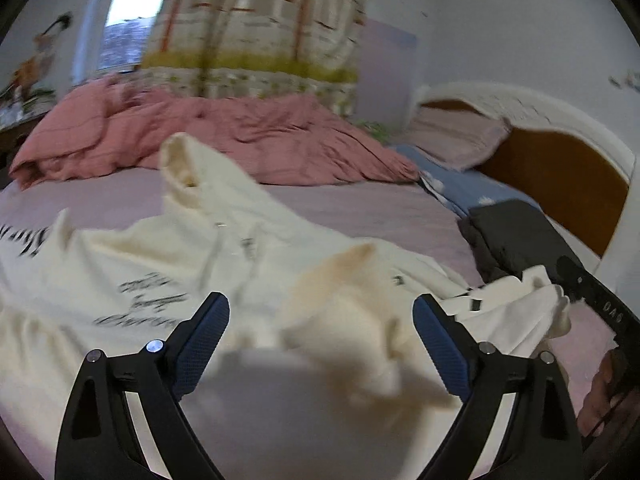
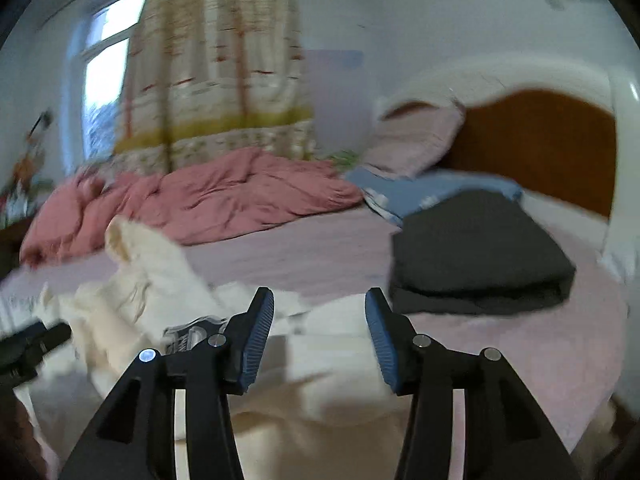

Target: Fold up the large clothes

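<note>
On the bed (image 1: 360, 208) my sweatshirt (image 1: 140, 264) lies rumpled. Both grippers, left (image 1: 320, 320) and right (image 2: 320, 320), gape over cloth, ready to pinch.

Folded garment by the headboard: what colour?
Dark grey garment, plain; clearest in the right wrist view.

The near garment (image 1: 192, 248) is cream-white with black script lettering. It lies on a pale lilac-pink sheet (image 1: 340, 204). Far left, the duvet (image 1: 224, 136) is dusty rose. At right, the folded clothes (image 2: 476, 248) are charcoal grey, beside a blue cloth (image 2: 432, 192) with white spots. The headboard (image 2: 536, 140) is orange-brown with a white rim.
</note>
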Available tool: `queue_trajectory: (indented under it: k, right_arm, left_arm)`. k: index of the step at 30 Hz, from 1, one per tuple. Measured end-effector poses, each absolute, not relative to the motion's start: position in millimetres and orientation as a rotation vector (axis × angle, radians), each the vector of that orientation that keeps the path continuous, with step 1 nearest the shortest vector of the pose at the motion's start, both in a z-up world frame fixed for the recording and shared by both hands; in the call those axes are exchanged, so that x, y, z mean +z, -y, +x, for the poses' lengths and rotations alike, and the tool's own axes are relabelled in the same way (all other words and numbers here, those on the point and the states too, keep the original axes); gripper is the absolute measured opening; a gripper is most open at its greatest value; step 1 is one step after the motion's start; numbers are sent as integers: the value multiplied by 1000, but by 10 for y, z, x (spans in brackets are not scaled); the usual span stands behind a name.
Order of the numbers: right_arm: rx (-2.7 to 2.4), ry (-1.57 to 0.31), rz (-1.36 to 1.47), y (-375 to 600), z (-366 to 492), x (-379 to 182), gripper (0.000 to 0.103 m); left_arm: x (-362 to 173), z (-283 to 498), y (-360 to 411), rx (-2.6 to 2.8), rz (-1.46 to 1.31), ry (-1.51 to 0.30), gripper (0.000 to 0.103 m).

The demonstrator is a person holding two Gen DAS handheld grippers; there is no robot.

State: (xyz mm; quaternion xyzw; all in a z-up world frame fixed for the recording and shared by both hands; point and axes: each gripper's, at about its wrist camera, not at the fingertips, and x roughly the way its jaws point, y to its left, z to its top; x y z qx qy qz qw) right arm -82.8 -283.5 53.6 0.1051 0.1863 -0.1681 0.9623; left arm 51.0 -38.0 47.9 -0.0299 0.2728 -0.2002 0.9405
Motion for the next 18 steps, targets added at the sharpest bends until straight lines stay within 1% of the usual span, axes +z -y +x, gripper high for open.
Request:
queue_trajectory:
  k: [1,3,4,5,6,8,9,13,17,18]
  right_arm:
    - [-316,-394,240,2932,-836,516,50]
    - [-254,-430,260,3063,-820,445,50]
    - [-226,-449,262,3095,-800,409,50]
    - [-205,-467,265,3114,-792,373,50]
    - [-186,-486,269,3142,-748,340,50]
    - [-150,-525,276,3132,-698,283,50]
    - [-139,-546,287,3117,-690,255,50]
    - [-83,-586,320,3102,-700,204,50]
    - [58,-672,298,2899,-778,69,50]
    - [120,-717,291,2814,-791,-10,50]
  left_arm:
    - [480,565,485,-417,-31,-576,90]
    - [424,689,714,-402,41,-648,72]
    - [381,723,773,-387,59,-675,68]
    - [325,753,816,-370,75,-702,55]
    - [278,758,829,-349,88,-720,35]
    - [223,711,752,-309,91,-721,16]
    - [238,656,663,-298,72,-704,11]
    - [399,351,161,-245,-4,-638,9]
    - [504,114,-323,-144,-27,-608,8]
    - [509,76,-446,-124,-44,-603,8]
